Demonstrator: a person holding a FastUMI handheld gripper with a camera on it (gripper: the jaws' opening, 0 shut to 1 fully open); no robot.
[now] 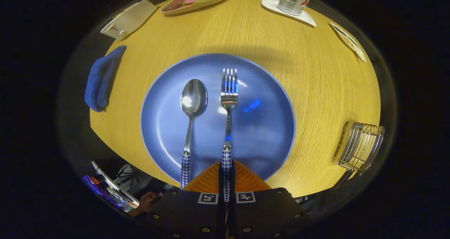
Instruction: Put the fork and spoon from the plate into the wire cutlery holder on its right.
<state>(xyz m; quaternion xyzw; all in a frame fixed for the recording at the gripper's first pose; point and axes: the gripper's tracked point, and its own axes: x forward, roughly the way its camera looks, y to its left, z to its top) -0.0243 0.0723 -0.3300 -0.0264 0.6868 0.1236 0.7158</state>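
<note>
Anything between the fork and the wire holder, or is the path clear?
Nothing visible blocks it. The gripper is shut on the fork handle. From the plate to the wire holder beside it lies bare table. The spoon lies on the fork's far side, away from the holder.

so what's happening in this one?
A person's handheld gripper has closed its fingers on the checked handle of the fork, which lies on the blue plate. The spoon lies beside it on the plate, to its left, not held. The wire cutlery holder stands on the table to the right of the plate, and nothing can be seen in it. Neither piece has been moved to the holder yet.
</note>
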